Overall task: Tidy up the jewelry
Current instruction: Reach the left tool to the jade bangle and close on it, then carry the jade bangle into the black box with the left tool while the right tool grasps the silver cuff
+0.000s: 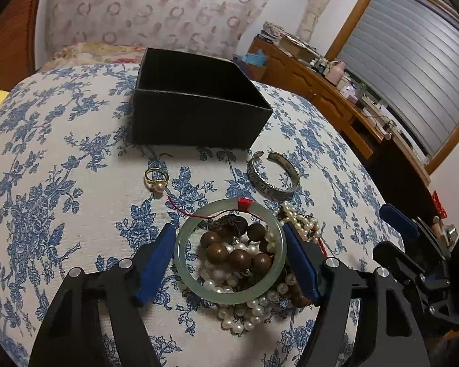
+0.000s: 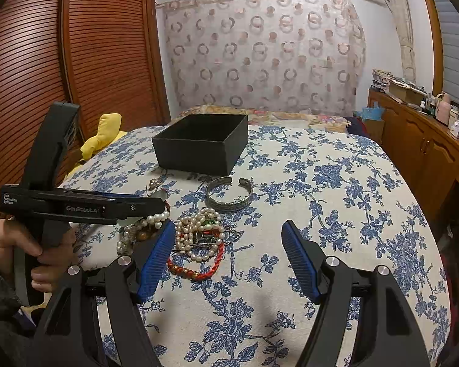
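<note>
A pale green jade bangle (image 1: 229, 295) with a red thread lies on a heap of brown wooden beads (image 1: 239, 257) and pearls (image 1: 238, 316). My left gripper (image 1: 227, 228) straddles the bangle, and both blue pads touch its outer rim, left and right. The right gripper (image 2: 226, 229) hangs open over the floral cloth with nothing between its pads. Just left of it lie a red cord bracelet (image 2: 199, 264) and a pearl tangle (image 2: 195, 232). A gold pearl ring (image 1: 156, 180) and a silver cuff (image 1: 272, 177) lie before the open black box (image 1: 199, 116).
A blue floral cloth (image 1: 61, 214) covers the rounded table. A hand (image 2: 30, 244) holds the left gripper's handle at the left of the right wrist view. A wooden sideboard (image 2: 428, 153) with clutter runs along the right, and a yellow cloth (image 2: 104, 134) lies at the back left.
</note>
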Motion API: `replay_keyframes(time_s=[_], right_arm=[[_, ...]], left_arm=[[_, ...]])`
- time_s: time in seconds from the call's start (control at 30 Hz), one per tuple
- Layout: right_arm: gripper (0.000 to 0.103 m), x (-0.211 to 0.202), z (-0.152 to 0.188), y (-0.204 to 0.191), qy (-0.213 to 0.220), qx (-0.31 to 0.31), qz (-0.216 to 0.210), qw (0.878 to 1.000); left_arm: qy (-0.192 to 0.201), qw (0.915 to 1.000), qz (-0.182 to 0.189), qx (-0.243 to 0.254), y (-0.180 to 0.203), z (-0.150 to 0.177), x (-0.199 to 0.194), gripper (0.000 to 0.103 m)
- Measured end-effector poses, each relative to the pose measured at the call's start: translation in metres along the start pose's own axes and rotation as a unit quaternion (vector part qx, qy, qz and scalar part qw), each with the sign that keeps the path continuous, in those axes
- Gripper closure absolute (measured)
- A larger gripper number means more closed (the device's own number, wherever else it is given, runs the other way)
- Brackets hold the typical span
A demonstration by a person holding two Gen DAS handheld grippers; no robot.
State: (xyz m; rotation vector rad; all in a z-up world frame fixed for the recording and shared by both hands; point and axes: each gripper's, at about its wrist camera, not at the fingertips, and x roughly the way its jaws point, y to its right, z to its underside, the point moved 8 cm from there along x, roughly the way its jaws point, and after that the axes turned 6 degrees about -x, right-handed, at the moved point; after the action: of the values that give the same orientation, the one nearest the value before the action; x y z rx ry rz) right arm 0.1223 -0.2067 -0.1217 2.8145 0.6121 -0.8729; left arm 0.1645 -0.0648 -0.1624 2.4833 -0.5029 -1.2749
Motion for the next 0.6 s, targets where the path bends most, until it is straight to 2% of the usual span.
replay_keyframes(time_s=[0.2, 0.6], right_arm=[[0.029, 0.000, 0.000, 0.000, 0.000, -0.001, 0.000, 1.000], [0.029, 0.003, -0.008, 0.001, -0.001, -0.016, 0.004, 1.000]], left_arm=[[0.023, 0.9996, -0.008, 0.016, 0.004, -0.005, -0.015, 0.035], [0.081, 0.9949, -0.023, 0.054, 0.019, -0.034, -0.063, 0.035]])
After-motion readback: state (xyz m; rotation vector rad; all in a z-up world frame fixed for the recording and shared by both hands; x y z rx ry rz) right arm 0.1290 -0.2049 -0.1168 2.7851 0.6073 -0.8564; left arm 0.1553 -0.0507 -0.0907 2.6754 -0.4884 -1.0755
